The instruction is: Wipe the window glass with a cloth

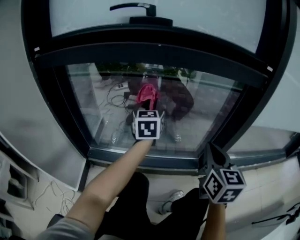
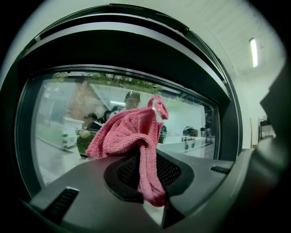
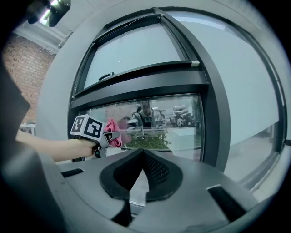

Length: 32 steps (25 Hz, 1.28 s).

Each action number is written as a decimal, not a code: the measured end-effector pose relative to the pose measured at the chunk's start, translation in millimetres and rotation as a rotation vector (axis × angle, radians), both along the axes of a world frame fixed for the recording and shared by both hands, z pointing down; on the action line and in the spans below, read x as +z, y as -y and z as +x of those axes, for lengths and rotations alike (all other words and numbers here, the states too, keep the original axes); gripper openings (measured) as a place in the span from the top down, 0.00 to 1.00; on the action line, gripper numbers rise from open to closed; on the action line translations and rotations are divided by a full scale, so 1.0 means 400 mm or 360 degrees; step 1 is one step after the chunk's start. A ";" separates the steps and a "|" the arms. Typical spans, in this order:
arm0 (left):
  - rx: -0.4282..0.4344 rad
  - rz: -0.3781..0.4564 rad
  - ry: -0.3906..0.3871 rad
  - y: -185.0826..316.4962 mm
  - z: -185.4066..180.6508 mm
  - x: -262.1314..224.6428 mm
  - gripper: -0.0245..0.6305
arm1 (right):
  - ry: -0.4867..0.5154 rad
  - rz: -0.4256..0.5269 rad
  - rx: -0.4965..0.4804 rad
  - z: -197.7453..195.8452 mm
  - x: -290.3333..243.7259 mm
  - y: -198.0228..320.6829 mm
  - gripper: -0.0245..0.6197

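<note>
A pink cloth point(image 1: 146, 93) is bunched up against the lower pane of window glass point(image 1: 93, 108). My left gripper point(image 1: 146, 108), on an outstretched arm, is shut on the cloth. In the left gripper view the cloth point(image 2: 129, 134) fills the space ahead of the jaws, and a fold hangs down between them, in front of the glass point(image 2: 57, 136). My right gripper point(image 1: 212, 157) is low at the right, back from the frame. Its jaws meet at the tips with nothing held point(image 3: 142, 153). From there I see the left gripper point(image 3: 114, 134) and the cloth point(image 3: 112, 129) at the pane point(image 3: 182, 123).
A thick black frame point(image 1: 154, 49) surrounds the pane, and a black handle point(image 1: 133, 7) sits on the sash above. Reflections of people and desks show in the glass. Loose cables point(image 1: 51, 192) lie on the floor at the left. The person's legs and a shoe point(image 1: 171, 200) are below.
</note>
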<state>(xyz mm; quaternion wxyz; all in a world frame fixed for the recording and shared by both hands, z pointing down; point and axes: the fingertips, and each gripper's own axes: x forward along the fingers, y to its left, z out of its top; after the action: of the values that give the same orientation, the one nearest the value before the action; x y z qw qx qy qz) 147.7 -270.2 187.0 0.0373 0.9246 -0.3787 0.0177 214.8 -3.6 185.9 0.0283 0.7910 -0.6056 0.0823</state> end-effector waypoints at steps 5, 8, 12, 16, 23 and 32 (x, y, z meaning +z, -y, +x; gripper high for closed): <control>0.0128 0.0013 0.0032 -0.071 0.109 -0.014 0.87 | 0.0017 0.0016 0.0071 0.047 -0.002 -0.050 0.96; 0.0200 0.0021 0.0038 -0.112 0.177 -0.021 0.87 | 0.0025 0.0027 0.0121 0.079 -0.005 -0.084 0.96; 0.0282 0.0029 0.0061 -0.158 0.263 -0.025 0.87 | 0.0022 0.0026 0.0185 0.121 -0.007 -0.129 0.96; 0.0387 0.0015 0.0066 -0.212 0.351 -0.022 0.87 | 0.0025 0.0015 0.0257 0.164 -0.005 -0.177 0.96; 0.0556 0.0020 0.0055 -0.305 0.508 -0.029 0.87 | 0.0039 -0.0008 0.0373 0.233 0.009 -0.249 0.96; 0.0713 0.0031 0.0061 -0.398 0.673 -0.026 0.87 | 0.0055 -0.0025 0.0467 0.299 0.023 -0.314 0.96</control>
<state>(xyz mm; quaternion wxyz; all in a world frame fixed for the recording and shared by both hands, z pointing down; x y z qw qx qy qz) 416.9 -110.9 176.5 0.0162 0.9854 -0.1646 0.0395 334.4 122.1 195.3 0.0118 0.8692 -0.4833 0.1039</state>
